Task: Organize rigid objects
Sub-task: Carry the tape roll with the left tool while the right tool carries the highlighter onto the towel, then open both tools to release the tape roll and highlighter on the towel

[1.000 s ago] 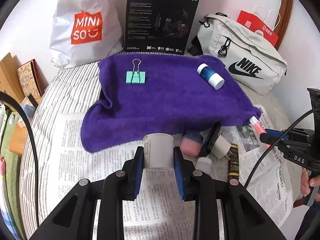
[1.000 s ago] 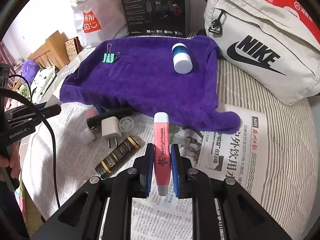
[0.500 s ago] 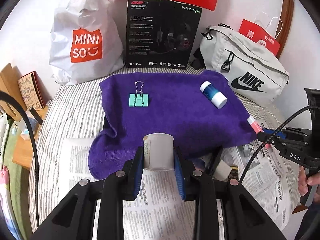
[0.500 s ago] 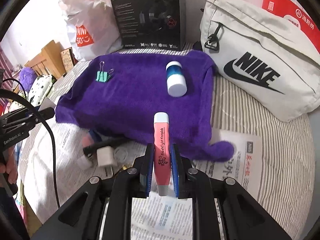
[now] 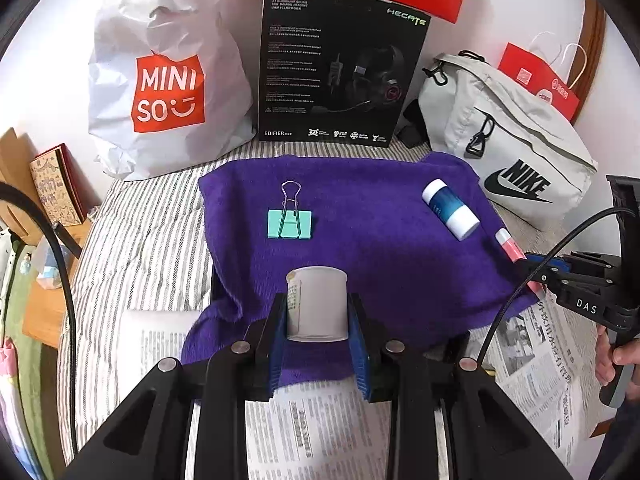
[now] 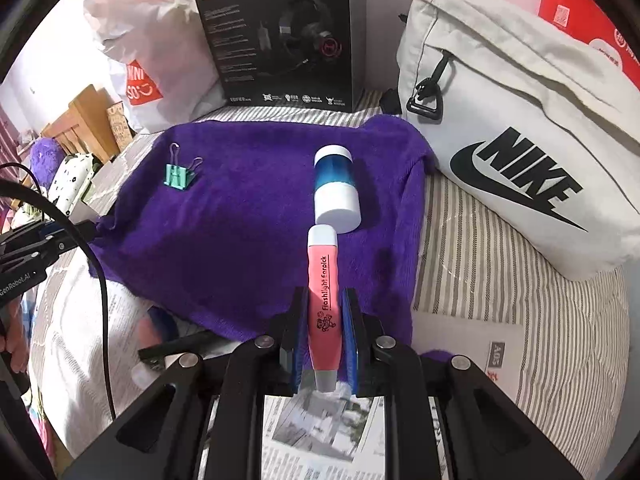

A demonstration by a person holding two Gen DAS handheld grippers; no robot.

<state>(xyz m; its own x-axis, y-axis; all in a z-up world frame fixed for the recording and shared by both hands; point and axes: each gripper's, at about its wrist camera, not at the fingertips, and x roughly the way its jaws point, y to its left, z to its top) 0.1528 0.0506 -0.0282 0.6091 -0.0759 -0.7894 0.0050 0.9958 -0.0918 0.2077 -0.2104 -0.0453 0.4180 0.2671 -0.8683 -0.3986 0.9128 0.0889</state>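
Note:
My left gripper [image 5: 318, 312] is shut on a small white cylindrical bottle [image 5: 317, 302], held over the near edge of a purple towel [image 5: 372, 240]. My right gripper [image 6: 325, 314] is shut on a pink flashlight earpick [image 6: 323, 300] with a white cap, hovering above the towel's near right part [image 6: 248, 236]. On the towel lie a teal binder clip [image 5: 289, 222] [image 6: 178, 174] and a blue-and-white bottle [image 5: 450, 208] [image 6: 335, 190] on its side. The right gripper [image 5: 556, 276] with the pink earpick [image 5: 510, 246] also shows at the right of the left wrist view.
A Miniso bag [image 5: 160, 80], a black headset box [image 5: 340, 68] and a grey Nike bag [image 5: 508, 152] line the back wall. Newspaper [image 5: 312, 428] covers the striped bed in front. A few loose items [image 6: 160, 332] lie by the towel's left edge. A hand [image 5: 618, 356] grips the right handle.
Both grippers moved forward toward the towel with their objects still held. The loose items on the newspaper slipped mostly out of view behind them.

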